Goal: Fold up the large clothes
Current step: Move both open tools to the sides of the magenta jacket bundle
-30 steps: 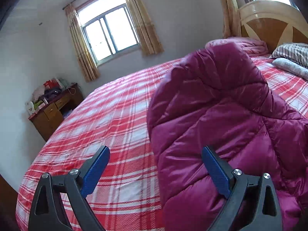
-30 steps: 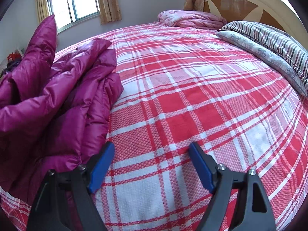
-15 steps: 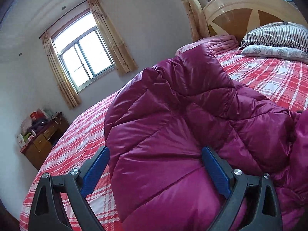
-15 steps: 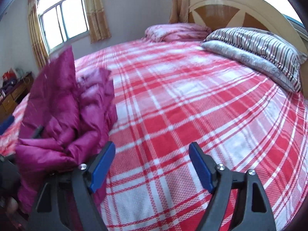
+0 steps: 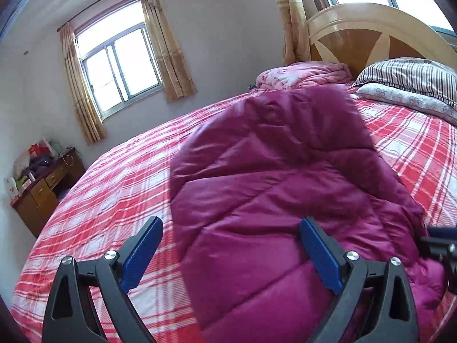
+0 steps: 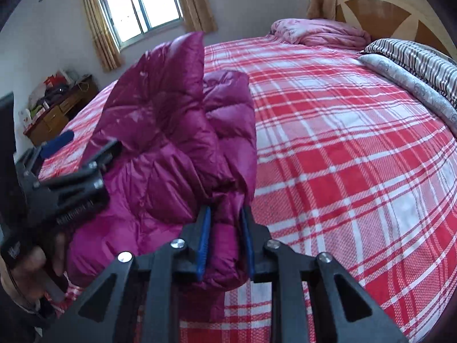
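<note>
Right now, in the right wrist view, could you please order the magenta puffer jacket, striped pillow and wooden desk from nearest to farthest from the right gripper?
1. Magenta puffer jacket, between the closing right gripper pads.
2. Striped pillow, far right.
3. Wooden desk, far left by the wall.

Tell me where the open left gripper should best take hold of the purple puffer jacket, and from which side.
Probably the jacket's near left edge, approached from the bed's bare plaid side. The left gripper already straddles that thin edge; the right gripper is closing on a bunched fold opposite.
</note>
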Demonstrator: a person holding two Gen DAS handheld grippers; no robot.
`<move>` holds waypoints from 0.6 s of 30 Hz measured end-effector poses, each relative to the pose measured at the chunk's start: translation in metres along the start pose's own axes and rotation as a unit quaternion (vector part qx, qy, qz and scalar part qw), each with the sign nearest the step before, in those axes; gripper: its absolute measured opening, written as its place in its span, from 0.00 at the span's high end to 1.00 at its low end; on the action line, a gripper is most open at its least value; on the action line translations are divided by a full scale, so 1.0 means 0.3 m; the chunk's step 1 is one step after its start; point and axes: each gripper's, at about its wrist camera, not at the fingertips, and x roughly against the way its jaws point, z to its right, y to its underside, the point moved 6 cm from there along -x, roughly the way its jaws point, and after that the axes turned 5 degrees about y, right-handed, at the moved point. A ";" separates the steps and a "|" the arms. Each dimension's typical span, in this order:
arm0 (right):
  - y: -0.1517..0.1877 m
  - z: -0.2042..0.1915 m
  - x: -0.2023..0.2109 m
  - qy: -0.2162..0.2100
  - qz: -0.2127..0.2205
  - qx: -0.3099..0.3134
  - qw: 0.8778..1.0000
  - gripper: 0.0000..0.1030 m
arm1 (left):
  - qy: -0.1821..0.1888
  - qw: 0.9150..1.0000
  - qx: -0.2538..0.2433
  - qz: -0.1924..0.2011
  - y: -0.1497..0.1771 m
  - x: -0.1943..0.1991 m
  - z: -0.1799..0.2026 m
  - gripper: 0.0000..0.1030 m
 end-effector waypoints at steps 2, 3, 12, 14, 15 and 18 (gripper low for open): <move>0.035 0.004 -0.021 -0.002 -0.017 0.004 1.000 0.78 | -0.006 1.000 -0.003 0.000 -0.008 -0.019 -0.018 0.06; 0.043 0.003 -0.026 -0.001 -0.020 0.009 1.000 0.78 | -0.009 1.000 -0.002 -0.001 -0.012 -0.030 -0.025 0.06; -0.135 0.025 0.093 0.013 0.041 0.002 0.999 0.19 | -0.014 0.999 -0.029 0.004 -0.047 -0.068 -0.045 0.06; -0.218 0.020 0.089 0.016 0.053 -0.002 0.998 0.19 | -0.023 1.000 -0.019 0.003 -0.066 -0.085 -0.073 0.06; -0.254 0.015 0.082 0.013 0.059 -0.007 0.998 0.20 | -0.027 1.000 -0.014 0.002 -0.075 -0.096 -0.090 0.06; -0.365 -0.006 0.018 0.001 0.066 -0.019 0.998 0.20 | -0.043 0.999 0.000 -0.005 -0.098 -0.141 -0.126 0.06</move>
